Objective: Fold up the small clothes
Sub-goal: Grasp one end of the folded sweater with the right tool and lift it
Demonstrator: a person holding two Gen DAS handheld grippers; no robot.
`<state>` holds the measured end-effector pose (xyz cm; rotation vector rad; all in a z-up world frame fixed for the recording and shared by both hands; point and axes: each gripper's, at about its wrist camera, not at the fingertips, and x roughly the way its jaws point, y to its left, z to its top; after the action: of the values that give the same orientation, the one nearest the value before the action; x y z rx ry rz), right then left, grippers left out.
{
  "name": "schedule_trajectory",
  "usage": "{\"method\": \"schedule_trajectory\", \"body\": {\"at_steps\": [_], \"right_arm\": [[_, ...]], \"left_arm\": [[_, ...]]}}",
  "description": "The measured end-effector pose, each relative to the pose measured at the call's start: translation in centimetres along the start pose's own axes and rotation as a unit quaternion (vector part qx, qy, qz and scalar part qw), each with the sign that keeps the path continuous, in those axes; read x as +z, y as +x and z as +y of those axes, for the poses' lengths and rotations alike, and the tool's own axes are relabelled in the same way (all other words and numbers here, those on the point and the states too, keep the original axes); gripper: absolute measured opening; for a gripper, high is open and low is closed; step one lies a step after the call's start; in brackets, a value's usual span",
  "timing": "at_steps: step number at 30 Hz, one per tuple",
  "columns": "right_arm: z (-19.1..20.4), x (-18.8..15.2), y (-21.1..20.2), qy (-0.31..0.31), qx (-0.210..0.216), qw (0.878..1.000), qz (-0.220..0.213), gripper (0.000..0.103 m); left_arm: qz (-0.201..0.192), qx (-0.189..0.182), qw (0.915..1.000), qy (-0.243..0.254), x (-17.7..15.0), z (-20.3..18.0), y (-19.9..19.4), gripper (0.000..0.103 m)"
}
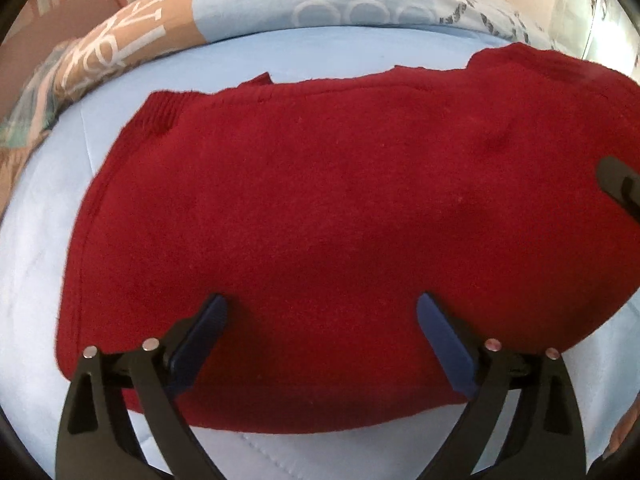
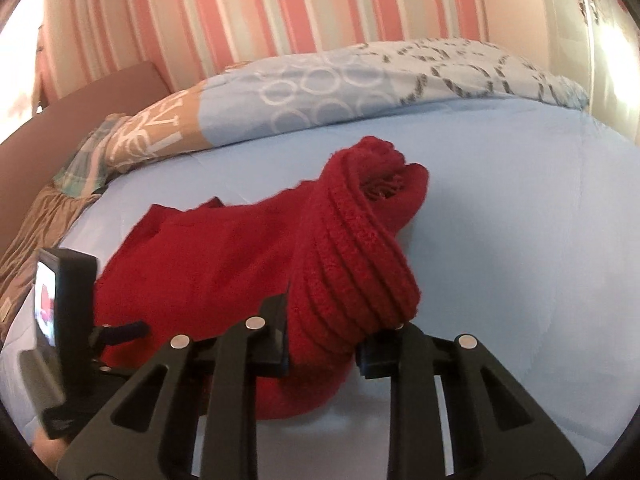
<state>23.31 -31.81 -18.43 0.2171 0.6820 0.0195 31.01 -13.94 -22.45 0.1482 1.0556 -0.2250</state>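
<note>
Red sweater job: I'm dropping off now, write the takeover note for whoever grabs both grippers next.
Left gripper: open, hanging over the near part of the red sweater, gripping nothing.
Right gripper: shut on the sweater's ribbed edge, bunched and raised off the light blue sheet.
Sweater lies mostly flat on the bed; the patterned duvet is piled behind it.
Done: one end picked up.
Left: carry that end across, lay it down, smooth, finish folding.

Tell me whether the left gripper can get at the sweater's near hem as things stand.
Probably yes. The left gripper hangs open just above the red sweater, whose near hem lies flat and uncovered on the blue sheet. The right gripper grips a ribbed end, well aside.
</note>
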Motion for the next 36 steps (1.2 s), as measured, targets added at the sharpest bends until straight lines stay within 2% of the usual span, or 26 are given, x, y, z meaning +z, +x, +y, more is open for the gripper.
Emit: {"method": "schedule_trajectory", "body": {"at_steps": [6,10,36], "right_arm": [[2.5,1.3,-0.4,0.004,0.048,0.999,-0.001,0.02],[3.7,1.6,0.0,-0.009,0.041,0.999,0.0,0.02],[3.5,1.3,-0.1,-0.004,0.025,1.0,0.0,0.02]], "left_arm": [[-0.007,0.001,1.0,0.005,0.0,-0.3,0.4,0.099],[-0.009,-0.002,0.9999,0.006,0.0,-0.2,0.5,0.099],[-0.013,-0.005,0.9999,0.005,-0.3,-0.4,0.6,0.1]]}}
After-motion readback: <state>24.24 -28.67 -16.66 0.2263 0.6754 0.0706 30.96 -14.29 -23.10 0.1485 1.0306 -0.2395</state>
